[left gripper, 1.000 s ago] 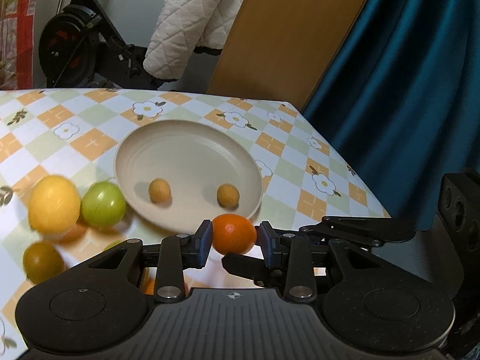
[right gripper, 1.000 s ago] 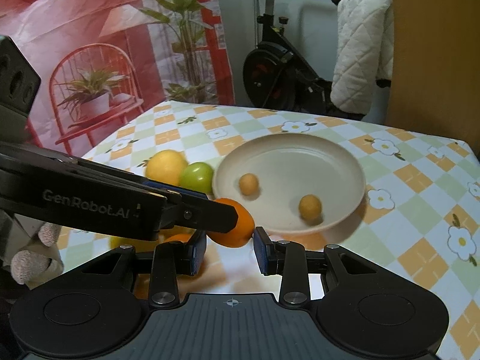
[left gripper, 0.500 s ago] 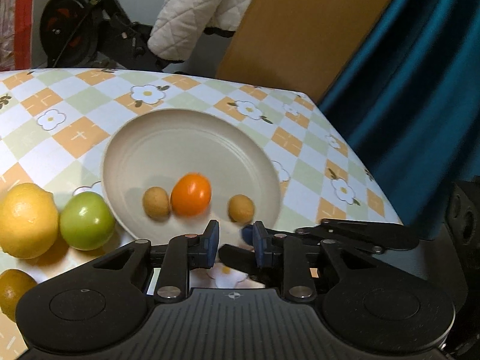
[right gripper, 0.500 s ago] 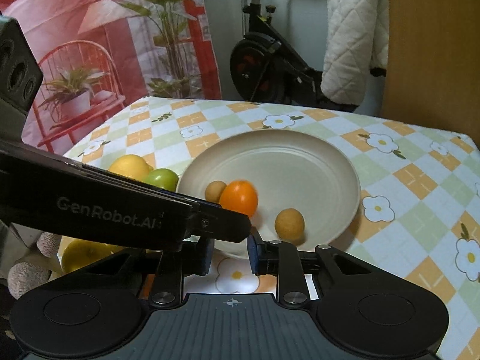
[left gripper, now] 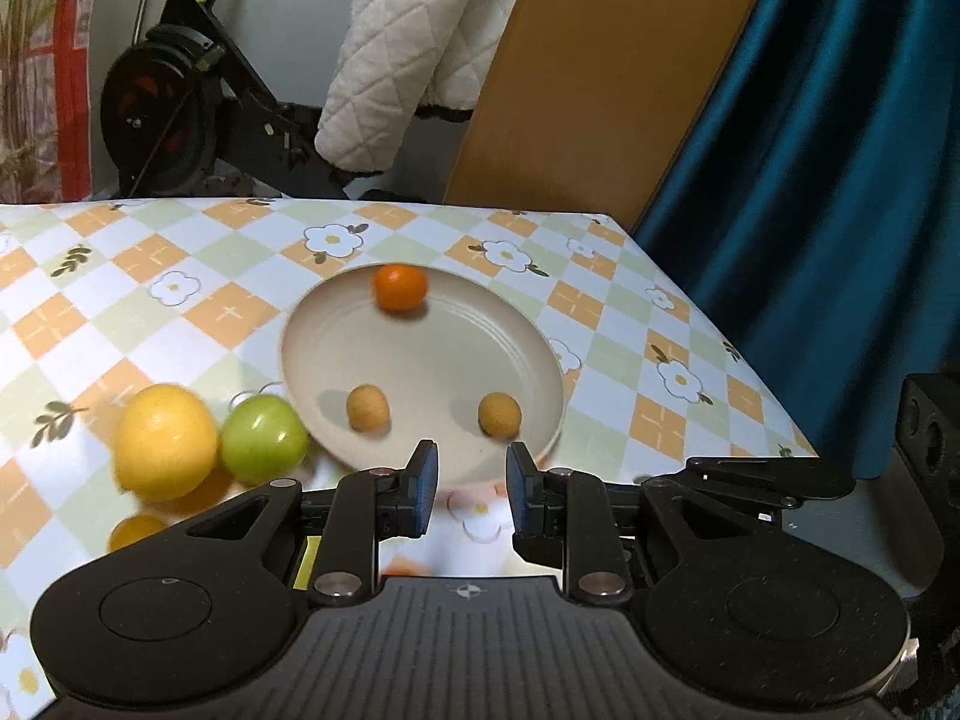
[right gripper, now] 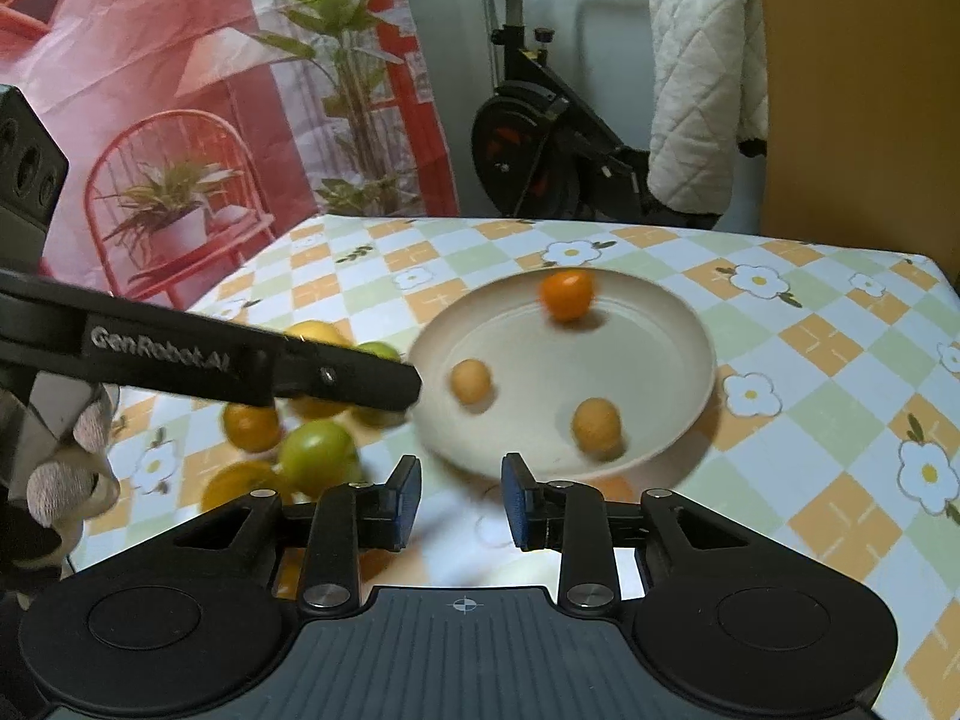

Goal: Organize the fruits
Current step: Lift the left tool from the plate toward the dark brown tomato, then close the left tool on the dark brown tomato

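The counter, under its checked floral cloth, is carrying the cream plate, which is now holding three fruits. The orange fruit is lying at the plate's far rim, slightly smeared, so it may be rolling. One second ago it was sitting between the left gripper's fingers at the near edge of the plate; half a second ago it was lying mid-plate between the two small tan fruits, which are keeping their near-side places. One more fruit is thus sorted.

Off the plate, to its left, the yellow fruit and the green fruit are waiting, with other orange and green fruits partly hidden behind the left gripper's arm in the right wrist view.

The left gripper is hanging released and nearly closed, nothing between its fingers. The right gripper is opening, also empty, over bare cloth near the plate.
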Available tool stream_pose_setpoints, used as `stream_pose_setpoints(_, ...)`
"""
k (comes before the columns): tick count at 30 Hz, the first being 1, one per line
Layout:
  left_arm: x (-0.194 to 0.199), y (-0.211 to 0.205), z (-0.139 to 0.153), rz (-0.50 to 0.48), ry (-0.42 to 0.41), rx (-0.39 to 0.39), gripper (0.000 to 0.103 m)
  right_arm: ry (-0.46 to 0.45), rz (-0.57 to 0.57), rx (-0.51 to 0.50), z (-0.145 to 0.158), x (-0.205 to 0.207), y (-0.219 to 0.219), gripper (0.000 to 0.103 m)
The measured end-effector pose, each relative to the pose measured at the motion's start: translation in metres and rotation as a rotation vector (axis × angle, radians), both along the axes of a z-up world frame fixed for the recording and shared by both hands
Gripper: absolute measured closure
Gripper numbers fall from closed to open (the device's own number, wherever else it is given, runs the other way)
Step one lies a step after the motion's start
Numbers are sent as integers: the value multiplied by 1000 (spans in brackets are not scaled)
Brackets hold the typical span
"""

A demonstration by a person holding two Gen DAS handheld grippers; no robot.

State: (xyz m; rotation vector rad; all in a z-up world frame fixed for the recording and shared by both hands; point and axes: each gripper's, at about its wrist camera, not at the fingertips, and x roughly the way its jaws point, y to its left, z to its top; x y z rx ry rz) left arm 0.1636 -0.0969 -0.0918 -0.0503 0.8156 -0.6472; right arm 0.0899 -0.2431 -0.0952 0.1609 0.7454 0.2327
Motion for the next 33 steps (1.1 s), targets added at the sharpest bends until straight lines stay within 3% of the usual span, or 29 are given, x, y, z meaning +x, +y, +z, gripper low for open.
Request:
stream_pose_setpoints(5, -28, 18, 0, 14, -5, 22, 77, 9, 56, 6, 4, -20, 20, 72)
stream_pose_setpoints(9, -47, 31, -5, 26, -2, 27, 77, 24, 111, -9, 4, -33, 38, 62)
stream_pose_setpoints(13, -59, 41, -13, 30, 23, 21, 77, 44, 147, -26, 2, -36, 52, 58)
stream_pose_setpoints(28, -57, 40, -44, 31, 117, 40, 72, 102, 215, -86, -22, -27, 72, 56)
stream_pose_setpoints(33, -54, 36, -51, 27, 135, 46, 65, 115, 214, -75, -29, -24, 71, 57)
